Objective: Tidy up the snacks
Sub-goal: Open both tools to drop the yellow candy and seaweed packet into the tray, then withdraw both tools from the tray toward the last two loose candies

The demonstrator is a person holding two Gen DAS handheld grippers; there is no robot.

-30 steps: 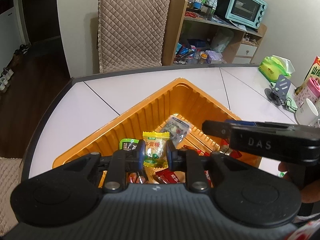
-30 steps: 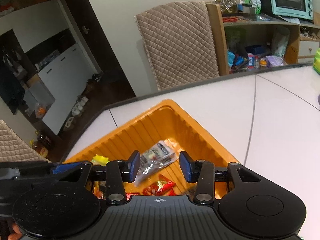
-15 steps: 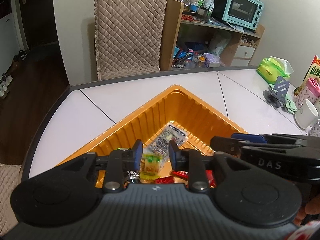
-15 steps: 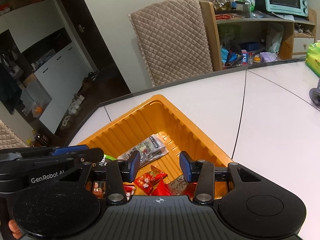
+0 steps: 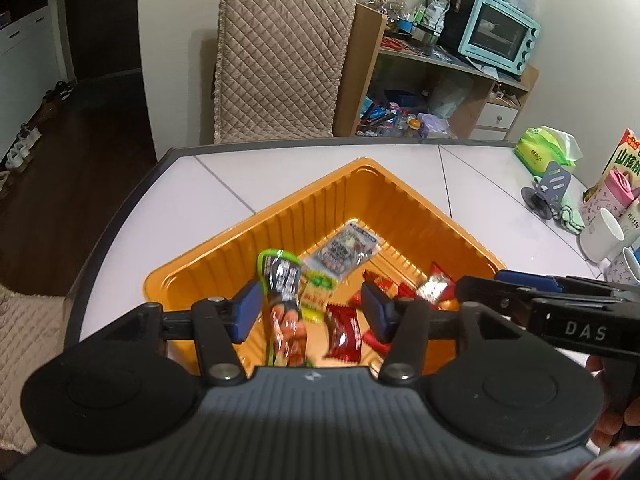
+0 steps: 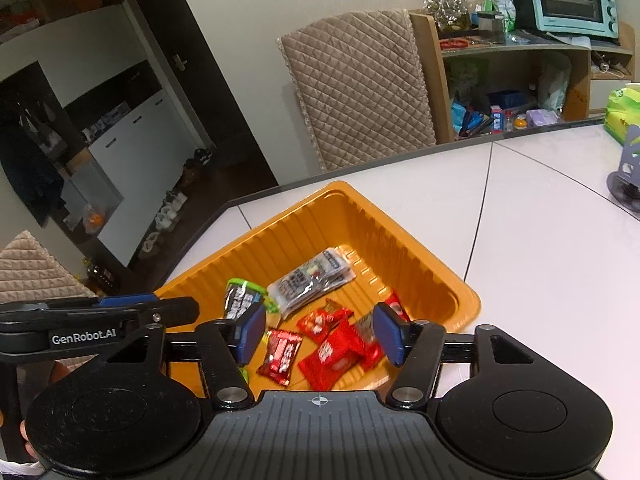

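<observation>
An orange ribbed tray (image 5: 280,224) (image 6: 304,224) sits on the white table and holds several snack packets. A silver-grey packet (image 5: 344,254) (image 6: 312,280) lies mid-tray, a green-edged dark packet (image 5: 282,276) (image 6: 242,300) to its left, a yellow-green packet (image 5: 316,298) beside it, and red packets (image 5: 344,332) (image 6: 332,354) near the front. My left gripper (image 5: 312,312) is open above the tray's front, nothing between its pads. My right gripper (image 6: 320,334) is open over the red packets, empty. Each gripper shows at the edge of the other's view.
A quilted chair (image 5: 280,64) stands behind the table. A shelf with a teal oven (image 5: 500,38) is at back right. A green tissue pack (image 5: 544,150), a grey stand (image 5: 550,188), cups (image 5: 602,232) and a carton stand at the table's right. The table edge is at the left.
My left gripper was shut on the yellow-green packet, has opened and let it go into the tray. Both grippers have pulled back and up, showing more of the tray.
</observation>
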